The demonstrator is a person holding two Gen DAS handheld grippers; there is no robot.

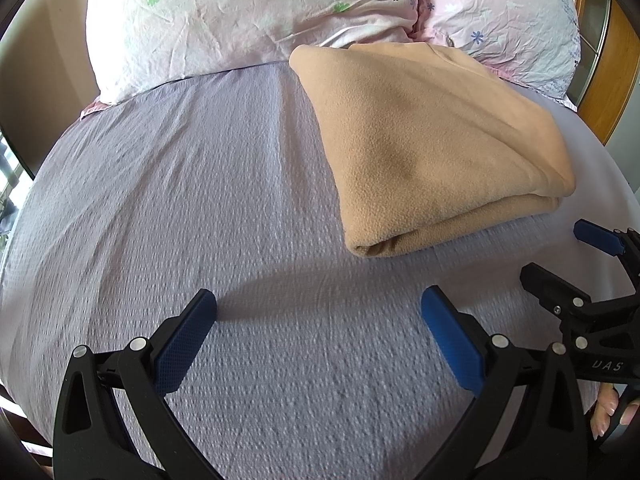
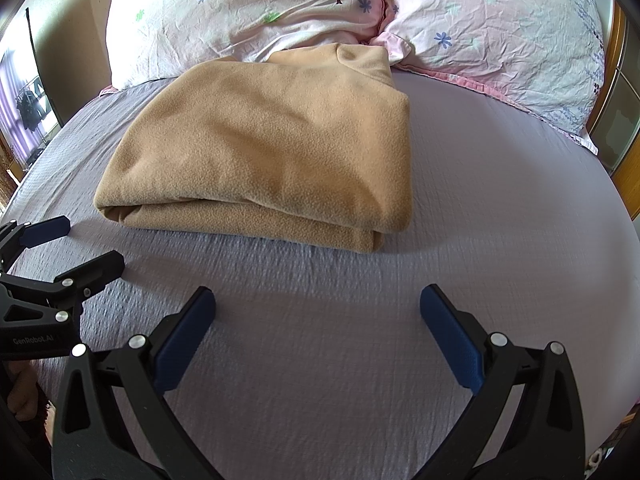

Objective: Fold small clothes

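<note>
Only the right wrist view shows the far right stretch of the lavender crinkle-textured bedsheet [image 2: 500, 184] running bare to the wooden bed frame [image 2: 624, 196], and a dim clothes rack at the far left edge; the left wrist view instead shows the wide bare left half of that sheet [image 1: 160, 200] and, at its lower right corner, fingers of a hand [image 1: 604, 412] under the other tool. Both views show the folded tan fleece garment [image 1: 432, 148] [image 2: 272, 148] lying flat on the bed, its far end touching the two pale pink floral pillows [image 1: 248, 16] [image 2: 256, 12] at the head. The left gripper [image 1: 319, 308] holds its blue-padded jaws spread wide with nothing between them; the garment lies ahead of them and off to the right, its thick near fold apart from the right pad. The right gripper [image 2: 318, 306] also has its jaws spread wide and empty; the garment lies ahead and a little left of centre, its stacked near edge well apart from the pads. Each tool appears in the other's view, jaws parted, just beside the garment's near corners. Bare sheet fills the room between both pairs of jaws and the fold, and on either side of the garment.
</note>
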